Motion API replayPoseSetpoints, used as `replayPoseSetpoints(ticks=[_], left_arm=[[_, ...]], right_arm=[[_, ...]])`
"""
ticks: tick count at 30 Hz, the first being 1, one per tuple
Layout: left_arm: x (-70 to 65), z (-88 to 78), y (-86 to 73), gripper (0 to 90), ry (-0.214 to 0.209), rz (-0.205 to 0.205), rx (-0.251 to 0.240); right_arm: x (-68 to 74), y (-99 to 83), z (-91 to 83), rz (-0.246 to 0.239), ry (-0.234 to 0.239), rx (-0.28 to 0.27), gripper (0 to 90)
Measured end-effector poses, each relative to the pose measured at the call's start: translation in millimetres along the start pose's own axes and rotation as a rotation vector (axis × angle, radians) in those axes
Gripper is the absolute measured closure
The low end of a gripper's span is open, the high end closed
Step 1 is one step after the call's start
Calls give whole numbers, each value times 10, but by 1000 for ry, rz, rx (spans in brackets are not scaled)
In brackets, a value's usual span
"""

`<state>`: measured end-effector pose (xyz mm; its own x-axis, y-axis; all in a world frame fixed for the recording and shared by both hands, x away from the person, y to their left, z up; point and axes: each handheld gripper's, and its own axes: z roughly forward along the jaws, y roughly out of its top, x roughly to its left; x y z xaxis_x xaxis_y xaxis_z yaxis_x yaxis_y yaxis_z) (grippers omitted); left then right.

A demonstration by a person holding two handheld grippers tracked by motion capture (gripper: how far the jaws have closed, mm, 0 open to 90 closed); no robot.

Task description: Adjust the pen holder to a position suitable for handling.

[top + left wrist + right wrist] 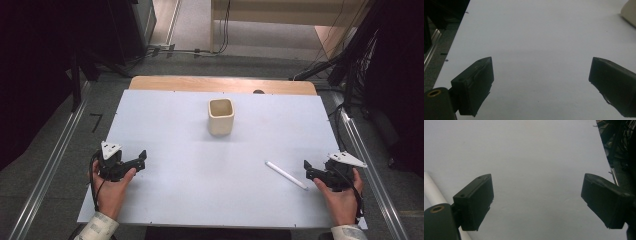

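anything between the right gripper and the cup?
Only the white pen, just left of the right gripper; beyond it, bare white board up to the cream cup, per the high view.

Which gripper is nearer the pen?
The right gripper: the white pen lies just beside its jaws, while the left gripper sits at the sheet's opposite side.

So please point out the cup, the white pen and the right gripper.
cup [221, 120], high view, front wall.
white pen [286, 175], high view, middle of barrel.
right gripper [308, 167], high view, between its open jaw tips.
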<state>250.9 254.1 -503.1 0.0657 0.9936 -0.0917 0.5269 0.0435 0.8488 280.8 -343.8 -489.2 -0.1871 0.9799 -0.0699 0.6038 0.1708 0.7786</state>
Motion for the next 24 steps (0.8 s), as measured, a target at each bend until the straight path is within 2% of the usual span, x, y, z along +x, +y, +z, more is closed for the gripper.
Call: replayPoseSetpoints(ticks=[5, 12, 17, 24], left_arm=[[0, 23, -6, 65, -2, -5, 10], [-5, 47, -3, 65, -9, -6, 22], [-3, 56, -3, 65, -10, -6, 23], [-7, 54, -1, 65, -15, -1, 24]], right_arm=[[57, 59, -19, -4, 16, -10, 101], [275, 251, 10, -46, 61, -37, 105], [512, 471, 40, -62, 104, -61, 110], [907, 809, 165, -76, 149, -65, 122]])
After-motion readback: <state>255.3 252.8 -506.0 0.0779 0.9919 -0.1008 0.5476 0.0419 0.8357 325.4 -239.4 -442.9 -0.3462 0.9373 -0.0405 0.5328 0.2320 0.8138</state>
